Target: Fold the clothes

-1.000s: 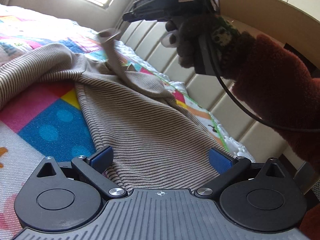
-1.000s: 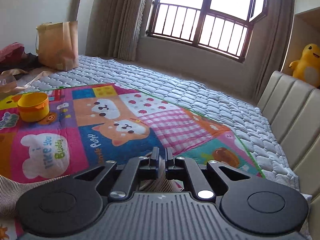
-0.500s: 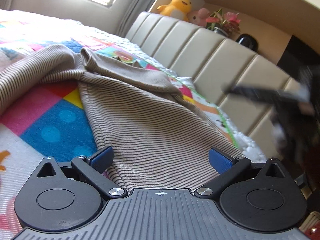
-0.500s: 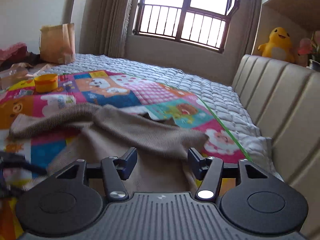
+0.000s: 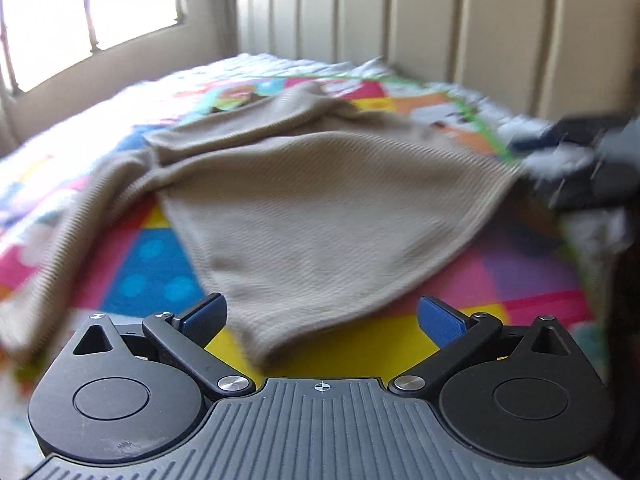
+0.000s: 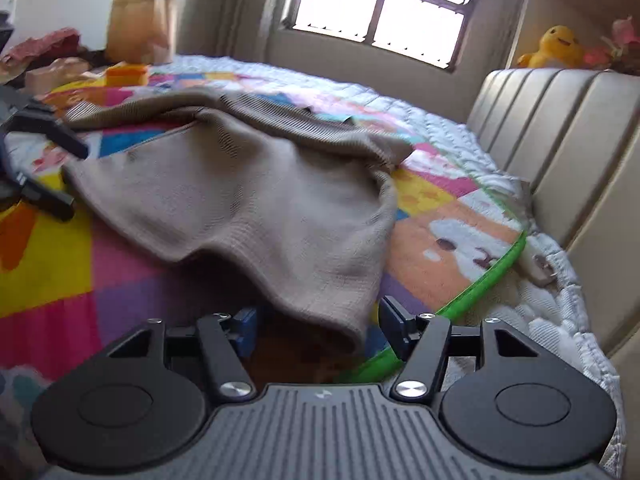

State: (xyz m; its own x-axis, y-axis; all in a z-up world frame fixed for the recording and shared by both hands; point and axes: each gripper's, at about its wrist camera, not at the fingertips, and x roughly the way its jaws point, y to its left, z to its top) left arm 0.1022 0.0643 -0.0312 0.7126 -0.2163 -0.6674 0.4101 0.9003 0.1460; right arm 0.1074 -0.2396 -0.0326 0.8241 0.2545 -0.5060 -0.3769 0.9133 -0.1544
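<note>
Though blanket [image 6: 460, 236] bears cartoon prints, no writing readable; sweater [image 6: 256, 204] unlabelled.

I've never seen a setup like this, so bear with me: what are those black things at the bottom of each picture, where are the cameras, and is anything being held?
Each picture comes from a camera fixed on a hand-held two-finger gripper, one in each of a person's hands, looking forward along the fingers. The black parts at the bottom are the gripper itself. The left gripper stands open and holds nothing. The right gripper has its jaws opening; a corner of the garment lies between them, unpinched. That beige knitted garment lies spread on a colourful play mat covering a bed, beside a padded headboard. Farther off are a yellow cup and a paper bag.
</note>
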